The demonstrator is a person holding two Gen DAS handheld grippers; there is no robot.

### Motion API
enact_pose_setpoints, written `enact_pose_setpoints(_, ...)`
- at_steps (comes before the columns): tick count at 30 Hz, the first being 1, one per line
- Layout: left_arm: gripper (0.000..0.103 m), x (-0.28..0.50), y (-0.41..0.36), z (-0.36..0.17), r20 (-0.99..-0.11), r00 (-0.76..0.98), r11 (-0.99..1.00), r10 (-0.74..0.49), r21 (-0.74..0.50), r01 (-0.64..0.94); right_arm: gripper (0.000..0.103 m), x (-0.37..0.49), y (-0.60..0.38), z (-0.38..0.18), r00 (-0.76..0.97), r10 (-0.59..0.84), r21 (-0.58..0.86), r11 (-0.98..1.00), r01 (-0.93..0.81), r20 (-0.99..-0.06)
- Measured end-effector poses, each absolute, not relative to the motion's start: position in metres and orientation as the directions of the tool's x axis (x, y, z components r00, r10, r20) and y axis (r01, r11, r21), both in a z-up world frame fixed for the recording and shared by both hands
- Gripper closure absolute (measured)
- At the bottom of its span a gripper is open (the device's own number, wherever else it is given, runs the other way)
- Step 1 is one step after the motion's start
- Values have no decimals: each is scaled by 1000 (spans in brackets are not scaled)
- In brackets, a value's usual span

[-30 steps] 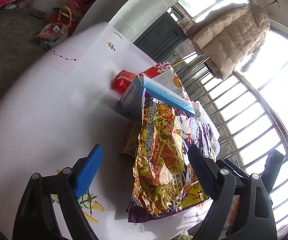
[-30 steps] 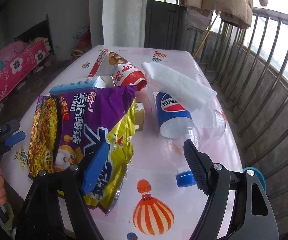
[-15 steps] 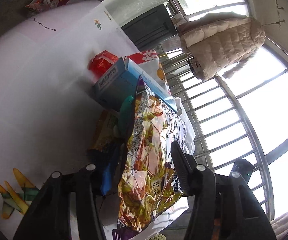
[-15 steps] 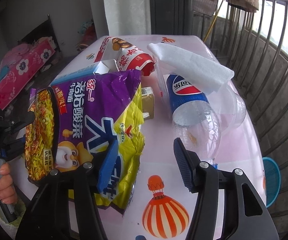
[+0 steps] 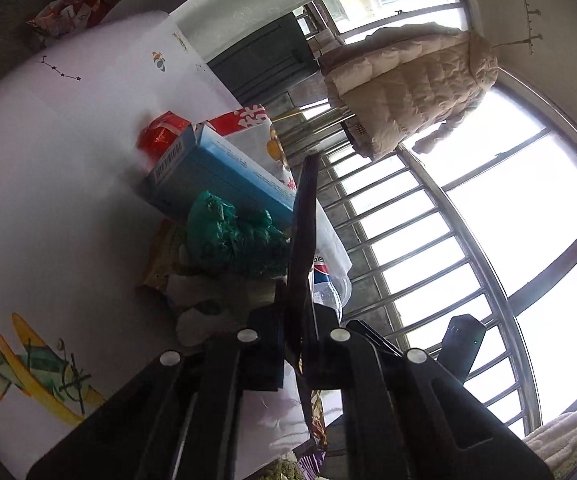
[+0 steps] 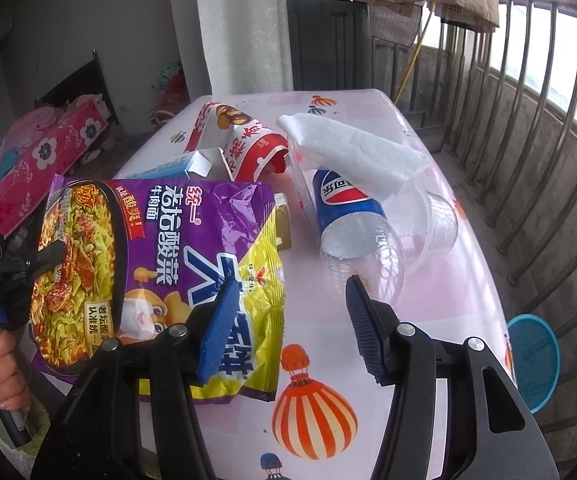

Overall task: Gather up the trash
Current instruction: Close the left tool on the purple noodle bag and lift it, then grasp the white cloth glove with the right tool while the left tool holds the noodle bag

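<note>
A purple and yellow noodle bag (image 6: 148, 248) is lifted at its left edge off the pink table (image 6: 440, 320). My left gripper (image 6: 54, 254) is shut on that edge; in the left wrist view the bag (image 5: 303, 240) shows edge-on between the shut fingers of my left gripper (image 5: 294, 340). My right gripper (image 6: 288, 316) is open and empty above the table, its left finger over the bag's right part. A Pepsi bottle (image 6: 352, 224), a white tissue (image 6: 352, 156), a red and white wrapper (image 6: 244, 140) and a blue box (image 5: 216, 172) lie behind.
A green crumpled bag (image 5: 232, 236) and a yellow wrapper (image 5: 160, 252) lie on the table under the lifted bag. A clear cup (image 6: 436, 224) lies by the bottle. A metal railing (image 6: 528, 120) runs along the right. A blue stool (image 6: 532, 360) stands below the table edge.
My left gripper closed on the noodle bag's edge and lifted it, uncovering the green bag. My right gripper moved closer over the table and stayed open.
</note>
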State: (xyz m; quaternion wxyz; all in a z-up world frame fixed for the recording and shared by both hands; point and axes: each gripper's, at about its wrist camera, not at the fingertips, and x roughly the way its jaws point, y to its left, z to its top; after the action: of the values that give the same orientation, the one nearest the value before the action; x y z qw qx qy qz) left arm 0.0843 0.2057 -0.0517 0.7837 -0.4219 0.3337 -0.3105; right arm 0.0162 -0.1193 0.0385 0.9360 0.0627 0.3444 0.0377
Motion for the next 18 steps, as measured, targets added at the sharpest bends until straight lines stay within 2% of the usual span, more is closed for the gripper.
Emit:
enact_pose_setpoints(10,102,56,218,-18,-99,598,327,-796,-901,285,51,-6,-153,52,804,48,160,985,60,-593)
enact_pose_setpoints(18,102,34,271,24,-7,752,351,-659,-887,299,51,-10,-155,56,822,61,180,982,52,-567)
